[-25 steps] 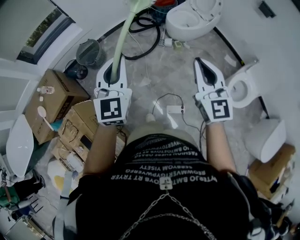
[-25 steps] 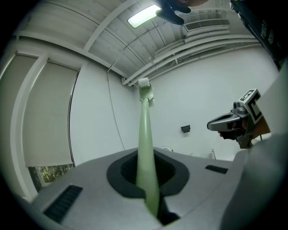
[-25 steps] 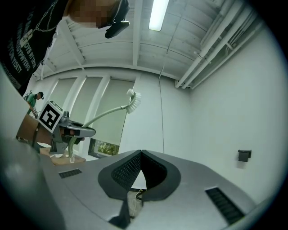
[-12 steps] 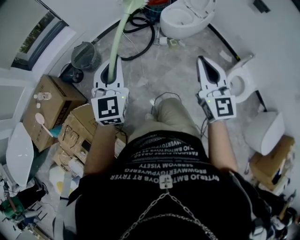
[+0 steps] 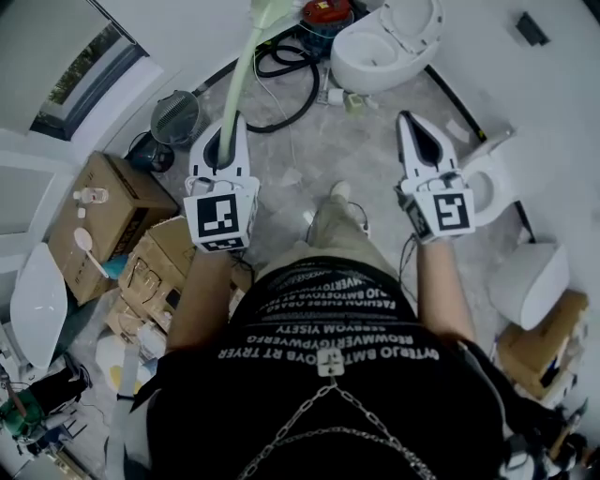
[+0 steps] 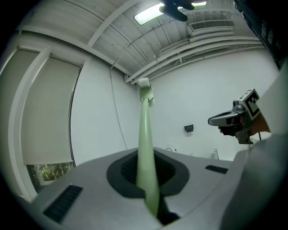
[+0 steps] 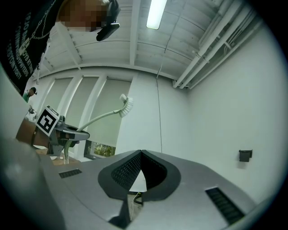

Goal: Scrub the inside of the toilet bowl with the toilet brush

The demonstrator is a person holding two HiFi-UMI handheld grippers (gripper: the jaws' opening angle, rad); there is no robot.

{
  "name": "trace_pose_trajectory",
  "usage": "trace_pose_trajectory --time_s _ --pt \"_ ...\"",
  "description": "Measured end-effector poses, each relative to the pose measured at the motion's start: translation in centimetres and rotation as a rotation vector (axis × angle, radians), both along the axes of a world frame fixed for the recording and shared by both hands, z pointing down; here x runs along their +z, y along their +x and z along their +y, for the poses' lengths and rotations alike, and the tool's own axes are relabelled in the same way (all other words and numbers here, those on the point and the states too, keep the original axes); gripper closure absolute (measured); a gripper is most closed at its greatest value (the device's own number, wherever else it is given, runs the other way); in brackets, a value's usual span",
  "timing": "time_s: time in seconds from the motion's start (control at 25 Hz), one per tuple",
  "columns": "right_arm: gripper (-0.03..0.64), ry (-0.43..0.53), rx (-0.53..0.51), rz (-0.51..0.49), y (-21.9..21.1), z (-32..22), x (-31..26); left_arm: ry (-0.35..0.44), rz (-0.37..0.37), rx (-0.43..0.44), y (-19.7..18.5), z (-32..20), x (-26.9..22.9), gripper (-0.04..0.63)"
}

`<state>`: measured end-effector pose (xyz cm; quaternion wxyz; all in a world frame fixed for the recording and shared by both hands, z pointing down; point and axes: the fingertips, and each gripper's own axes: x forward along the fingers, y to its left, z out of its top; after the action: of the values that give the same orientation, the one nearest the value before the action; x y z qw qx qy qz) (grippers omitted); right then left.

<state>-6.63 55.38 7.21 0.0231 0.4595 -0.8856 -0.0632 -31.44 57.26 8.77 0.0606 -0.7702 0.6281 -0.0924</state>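
Observation:
My left gripper [image 5: 227, 127] is shut on the pale green handle of the toilet brush [image 5: 242, 70], which points up and away. The white bristle head [image 7: 126, 104] curves over at the top and shows in the right gripper view. In the left gripper view the toilet brush handle [image 6: 145, 143] runs straight out between the jaws. My right gripper [image 5: 410, 122] is held level with the left, shut with nothing in it. A white toilet [image 5: 377, 42] with its lid up stands at the far end of the floor. A second toilet bowl [image 5: 489, 176] stands by the right wall.
Cardboard boxes [image 5: 108, 211] crowd the left side, with a small fan [image 5: 176, 116] behind them. A black hose [image 5: 287, 64] and a red machine [image 5: 324, 11] lie by the far toilet. Another white fixture [image 5: 530, 281] and a box sit at the right.
The person has stepped forward with one leg out front, so the floor has shifted in view. Both grippers keep their hold and pose.

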Motion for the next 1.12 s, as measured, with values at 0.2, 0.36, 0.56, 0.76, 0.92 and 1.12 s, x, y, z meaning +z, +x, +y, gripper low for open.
trace_pose_trajectory --time_s 0.2,0.36,0.56,0.76,0.92,1.12 --pt "0.614 -0.024 -0.002 0.0 0.4 -2.8 1.6 -0.008 -0.01 0.006 0.7 -3.0 0.9 0.595" --pt "0.614 -0.054 0.015 0.003 1.8 -5.7 2.6 -0.025 -0.011 0.021 1.9 -6.1 1.7 0.594" --pt "0.614 -0.067 0.028 0.009 3.0 -9.9 3.2 -0.049 0.013 0.036 3.2 -10.3 2.6 0.594" --pt "0.614 -0.073 0.038 0.019 4.3 -14.3 3.2 -0.055 0.069 0.033 4.6 -15.0 3.0 0.594" --pt "0.614 -0.071 0.046 0.026 5.4 -17.9 2.9 -0.073 0.083 0.031 5.5 -18.7 3.3 0.594" --pt "0.614 -0.074 0.035 0.035 6.1 -21.0 2.8 -0.086 0.064 0.034 6.2 -22.3 3.4 0.594"
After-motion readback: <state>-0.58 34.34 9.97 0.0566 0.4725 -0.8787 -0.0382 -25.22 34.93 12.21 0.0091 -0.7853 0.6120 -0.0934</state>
